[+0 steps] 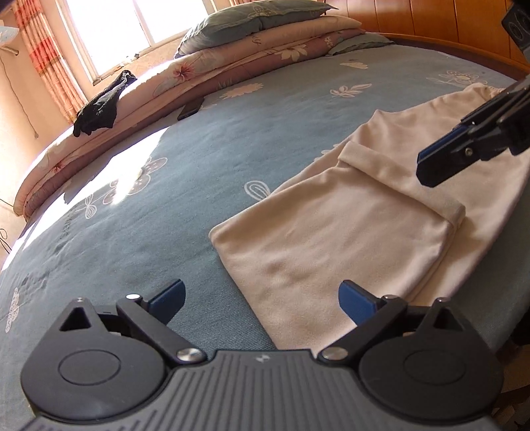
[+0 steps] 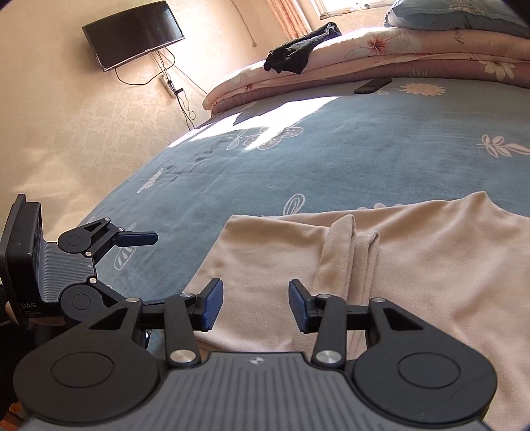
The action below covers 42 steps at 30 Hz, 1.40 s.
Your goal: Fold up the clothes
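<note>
A cream garment (image 1: 334,245) lies partly folded on the blue flowered bedsheet (image 1: 185,172), with a cuffed band doubled across its upper part. My left gripper (image 1: 261,300) hovers open over the garment's near corner, nothing between its blue pads. My right gripper (image 1: 430,165) reaches in from the right above the cuffed fold. In the right wrist view the right gripper (image 2: 255,306) stands open just over the cream garment (image 2: 430,265), its pads apart and gripping no cloth. A narrow folded strip (image 2: 344,252) runs ahead of its right finger. One finger of the left gripper (image 2: 139,238) shows at the left.
Folded floral quilts (image 1: 232,66) and a pillow (image 1: 258,20) are stacked along the far side of the bed. A black garment (image 1: 99,106) drapes over the quilt and a dark phone (image 1: 190,108) lies beside it. A wooden headboard (image 1: 430,23), a window and a wall television (image 2: 132,36) surround the bed.
</note>
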### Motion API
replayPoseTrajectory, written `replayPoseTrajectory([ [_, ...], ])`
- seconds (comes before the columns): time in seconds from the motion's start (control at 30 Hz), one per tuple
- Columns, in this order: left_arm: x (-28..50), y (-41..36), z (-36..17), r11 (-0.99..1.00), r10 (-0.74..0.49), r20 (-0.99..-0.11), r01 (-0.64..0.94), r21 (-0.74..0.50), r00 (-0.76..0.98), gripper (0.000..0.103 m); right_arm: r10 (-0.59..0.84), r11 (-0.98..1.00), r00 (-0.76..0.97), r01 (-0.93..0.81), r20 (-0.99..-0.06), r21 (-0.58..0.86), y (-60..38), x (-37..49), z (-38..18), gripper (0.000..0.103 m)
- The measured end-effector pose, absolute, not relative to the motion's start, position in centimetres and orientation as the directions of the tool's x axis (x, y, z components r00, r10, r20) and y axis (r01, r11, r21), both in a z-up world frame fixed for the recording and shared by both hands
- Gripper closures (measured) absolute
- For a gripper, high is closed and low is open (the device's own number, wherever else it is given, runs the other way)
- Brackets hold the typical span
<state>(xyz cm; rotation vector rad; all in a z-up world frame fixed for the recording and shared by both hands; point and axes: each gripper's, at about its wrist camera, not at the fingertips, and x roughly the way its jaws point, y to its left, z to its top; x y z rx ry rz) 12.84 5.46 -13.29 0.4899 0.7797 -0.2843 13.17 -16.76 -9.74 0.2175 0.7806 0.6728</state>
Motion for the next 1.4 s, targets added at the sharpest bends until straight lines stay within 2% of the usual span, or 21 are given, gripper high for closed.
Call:
replayPoseTrajectory([
  [0.07,13.0,5.3,-14.4,0.857,-0.055,-0.743,0.413,0.307,0.667,0.004,0.632,0.774,0.521,-0.470,-0.574,0.425,-17.9,14.0,-10.1,0.053],
  [0.13,13.7,5.7,-13.4,0.871,-0.105,-0.762,0.429,0.239,0.638,0.004,0.631,0.775,0.525,-0.463,-0.571,0.430,-19.1,14.8,-10.7,0.053],
  [0.33,20.1,6.8,-10.3,0.876,-0.357,-0.732,0.480,-0.048,0.581,0.004,0.686,0.727,0.526,-0.494,-0.503,0.476,-23.8,18.9,-12.1,0.050],
  [0.53,25.8,7.3,-14.1,0.864,-0.436,-0.778,0.452,-0.221,0.453,0.004,0.719,0.692,0.488,-0.431,-0.495,0.580,-26.8,23.9,-16.0,0.046],
  [0.6,25.4,7.0,-14.6,0.852,-0.441,-0.780,0.480,-0.208,0.445,0.001,0.719,0.692,0.481,-0.426,-0.502,0.583,-26.7,24.2,-17.3,0.043],
  [0.67,24.7,6.0,-14.7,0.842,-0.398,-0.805,0.524,-0.129,0.440,0.001,0.739,0.669,0.486,-0.444,-0.467,0.596,-26.8,23.9,-17.7,0.036],
  [0.77,23.7,4.8,-14.4,0.814,-0.361,-0.824,0.578,-0.050,0.437,0.001,0.743,0.664,0.494,-0.464,-0.452,0.586,-26.7,23.6,-17.9,0.032],
  [0.93,24.4,6.8,-13.7,0.833,-0.428,-0.798,0.528,-0.165,0.425,0.001,0.764,0.637,0.492,-0.467,-0.418,0.614,-27.0,23.9,-18.3,0.029],
  [1.13,24.7,7.8,-13.3,0.857,-0.407,-0.792,0.491,-0.158,0.456,0.001,0.768,0.630,0.492,-0.463,-0.410,0.623,-27.2,23.9,-18.4,0.029],
  [1.27,24.3,8.5,-13.3,0.826,-0.507,-0.752,0.488,-0.284,0.421,0.001,0.770,0.626,0.492,-0.459,-0.406,0.631,-27.5,23.7,-18.4,0.029],
  [1.4,23.6,8.2,-13.9,0.821,-0.494,-0.761,0.514,-0.248,0.421,0.001,0.772,0.621,0.482,-0.432,-0.415,0.654,-27.8,23.9,-18.1,0.029],
])
